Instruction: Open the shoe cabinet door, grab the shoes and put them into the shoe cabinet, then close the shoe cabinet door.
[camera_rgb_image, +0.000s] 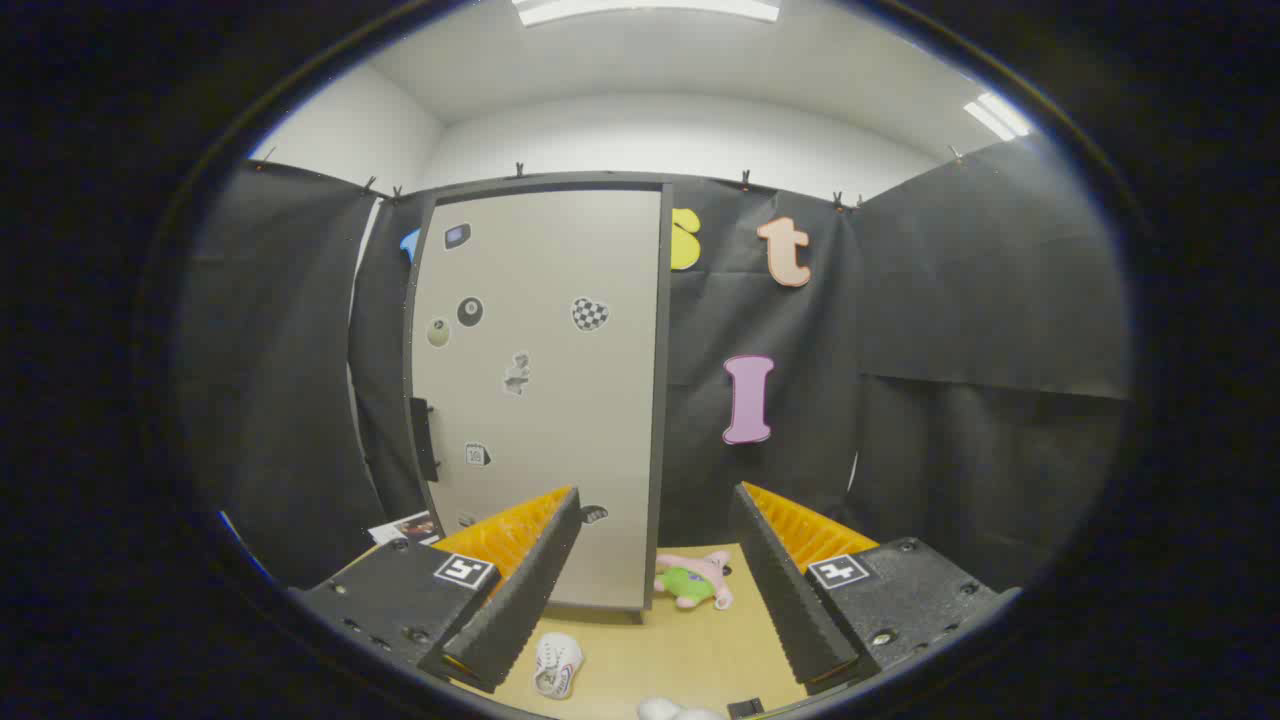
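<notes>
While the cabinet door (540, 390) is shut, the task has hardly begun, so the first step in hand looks to be opening it. The gripper (655, 580) sits low in the frame with its fingers spread wide apart and nothing between them; each finger (520, 585) is a black ribbed wedge backed with orange plastic. Beyond the fingers, and a little left of their midline, stands the shoe cabinet (662, 300), a tall upright box with a dark frame and a flat, matte beige door dotted with small stickers. What matters for the coming move is the dark handle (424, 438), a short vertical bar on the door's left edge, above and beyond the left finger; its long axis runs up and down, so the gripper would probably have to swing left and rise to reach it, fingers closing from either side. A small white shoe (557, 665) lies on the pale wooden worktop (660, 650) just ahead of the left fingertip, near the bottom centre, toe end pointing roughly away. Between the fingers, further back by the cabinet's lower right corner, lies a soft pink and green plush toy (695, 582).
</notes>
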